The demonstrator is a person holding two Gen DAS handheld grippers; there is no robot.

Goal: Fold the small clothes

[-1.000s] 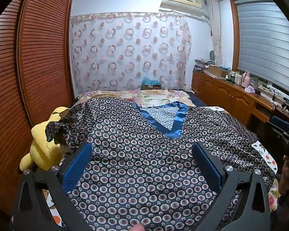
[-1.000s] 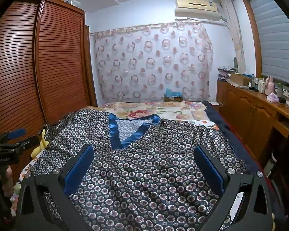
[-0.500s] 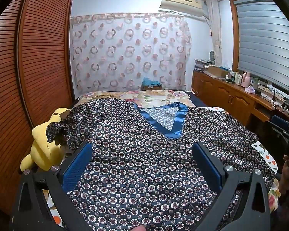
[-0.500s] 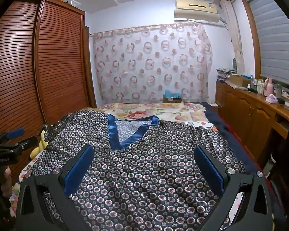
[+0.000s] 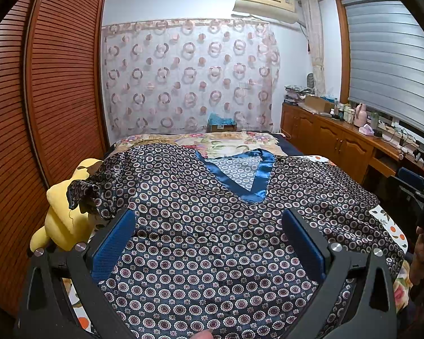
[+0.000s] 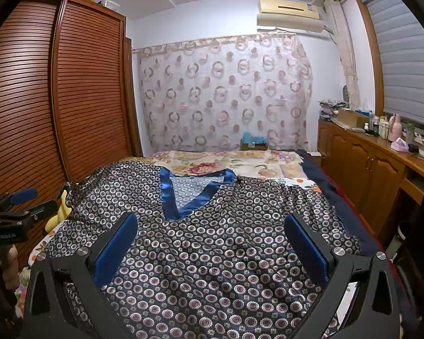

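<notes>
One patterned satin top (image 5: 200, 243) with a blue V-neck (image 5: 254, 180) is spread flat on the bed (image 5: 240, 142), one yellow plush (image 5: 62, 212) at its sleeve. Two grippers, left gripper (image 5: 209, 226) and right gripper (image 6: 210, 228), both hover over it, jaws spread wide, holding nothing.

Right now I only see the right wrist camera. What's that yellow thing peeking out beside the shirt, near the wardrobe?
Observer: It's a yellow plush toy. In the left wrist view, the patterned shirt has a crumpled sleeve lying against the toy.
Operator: Is the other gripper holding the shirt?
Observer: No. The left gripper is open with nothing between its blue pads, and the shirt is spread out beneath it.
</notes>
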